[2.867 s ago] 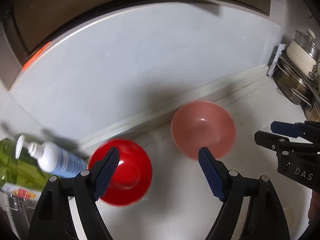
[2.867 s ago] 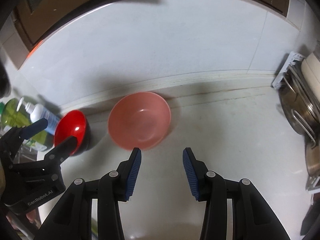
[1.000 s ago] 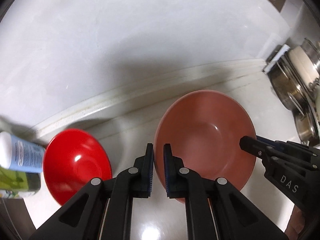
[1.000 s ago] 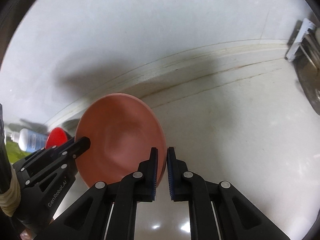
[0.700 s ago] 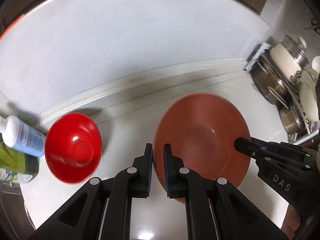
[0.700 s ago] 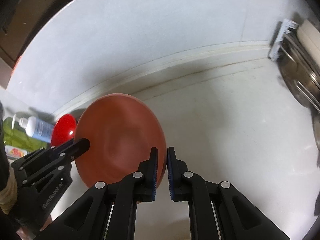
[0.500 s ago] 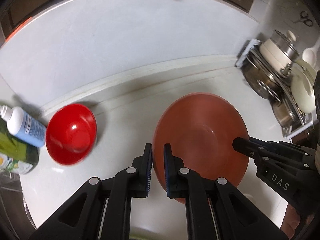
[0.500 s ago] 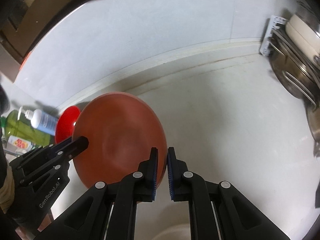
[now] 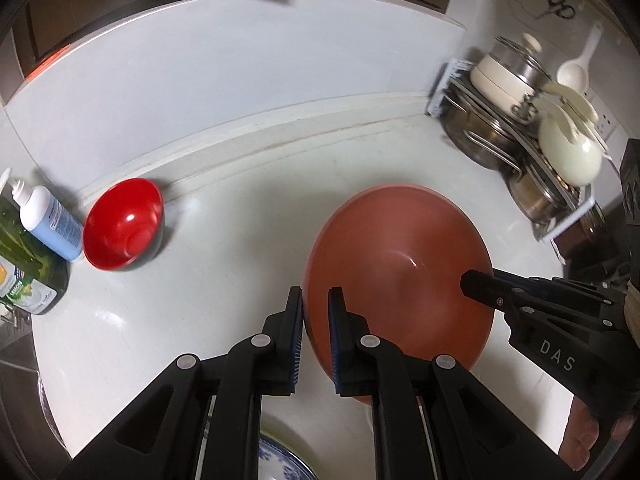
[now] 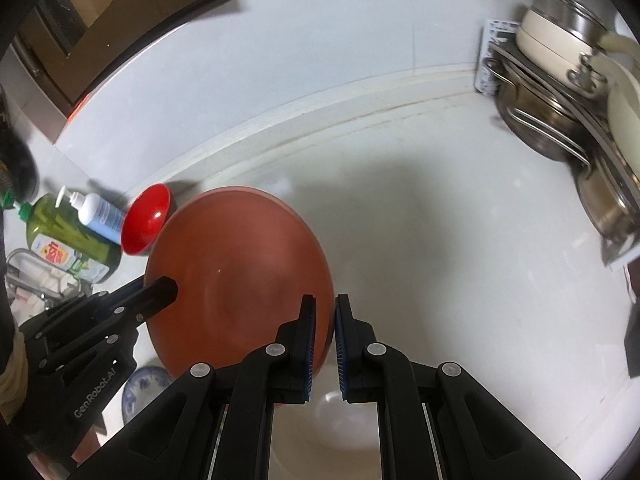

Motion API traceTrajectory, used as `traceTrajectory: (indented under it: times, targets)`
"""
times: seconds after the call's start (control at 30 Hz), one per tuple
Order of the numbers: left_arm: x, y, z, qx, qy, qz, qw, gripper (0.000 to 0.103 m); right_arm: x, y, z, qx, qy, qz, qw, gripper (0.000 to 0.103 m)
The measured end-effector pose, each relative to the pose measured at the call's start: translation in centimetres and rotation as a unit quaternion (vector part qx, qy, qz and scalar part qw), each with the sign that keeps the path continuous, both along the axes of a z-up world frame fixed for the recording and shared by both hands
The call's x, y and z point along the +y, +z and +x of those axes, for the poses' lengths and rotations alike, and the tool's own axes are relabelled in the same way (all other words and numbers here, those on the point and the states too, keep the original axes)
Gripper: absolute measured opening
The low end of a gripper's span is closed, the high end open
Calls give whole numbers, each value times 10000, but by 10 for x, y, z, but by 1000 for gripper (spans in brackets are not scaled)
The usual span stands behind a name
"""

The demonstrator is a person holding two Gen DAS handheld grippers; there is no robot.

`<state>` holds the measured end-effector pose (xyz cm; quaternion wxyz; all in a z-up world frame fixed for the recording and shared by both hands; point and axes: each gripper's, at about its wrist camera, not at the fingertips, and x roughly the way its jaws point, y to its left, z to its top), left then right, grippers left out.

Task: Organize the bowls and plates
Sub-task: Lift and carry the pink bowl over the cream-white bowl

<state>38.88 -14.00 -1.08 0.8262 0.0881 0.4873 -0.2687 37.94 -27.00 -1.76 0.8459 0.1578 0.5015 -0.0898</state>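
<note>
Both tongs carry the pink bowl above the table.

Nearest, the left tongs (image 9: 315, 322) pinch the rim of the pink bowl (image 9: 400, 280) at 9 o'clock, and the right tongs (image 10: 325, 334) pinch it at 3; the bowl appears lifted clear of the table (image 9: 240, 248). A blue-patterned dish (image 10: 146, 386) peeks out below at 6. Farther off at 10 sits the red bowl (image 9: 123, 229). The carry seems under way; next comes lowering it level onto a stacking spot, releasing both sides together.
</note>
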Motion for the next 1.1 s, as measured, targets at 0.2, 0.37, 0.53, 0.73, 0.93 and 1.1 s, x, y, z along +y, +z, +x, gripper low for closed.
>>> traceTrajectory:
  times: [0.2,0.37,0.53,0.73,0.93,1.1]
  targets:
    - [-5,-7,-27,84,-110,-33,9999,13,-4,-1,-32,23,-51,-74,10000,11]
    - [-9,-16,-47,141,-191,9,9997,14,-7,-8,-55,112,-79,-69,9999,11]
    - [-12,-28,-61,303,-250,38,9992,14,-9,-16,-72,203,-110,-51,9997,11]
    - [-17,-41,-73,456,-315,134,9984,14,-15,-30,-86,383,-157,-6,9991,11]
    - [-19,-54,-80,591,-320,205,9975,15,-17,-41,-96,520,-178,24,9985,11]
    - [-21,-62,-80,684,-268,264,9969,17,-19,-51,-100,636,-153,70,9978,11]
